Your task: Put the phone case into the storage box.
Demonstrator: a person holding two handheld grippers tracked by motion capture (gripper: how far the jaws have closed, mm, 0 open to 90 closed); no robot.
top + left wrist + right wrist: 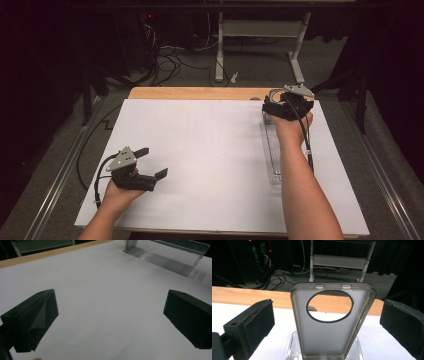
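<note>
left gripper jaws apart over bare white sheet, near left. right gripper jaws apart, flanking phone case standing in clear tray, far right edge.

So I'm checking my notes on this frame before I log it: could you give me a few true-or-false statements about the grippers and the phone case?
1. The left gripper is open over bare white board. True.
2. The right gripper is clamped on the phone case. False: its jaws stand apart on either side of it.
3. The phone case lies flat. False: it stands up in a clear tray.
4. The case has a round cutout. True.
</note>
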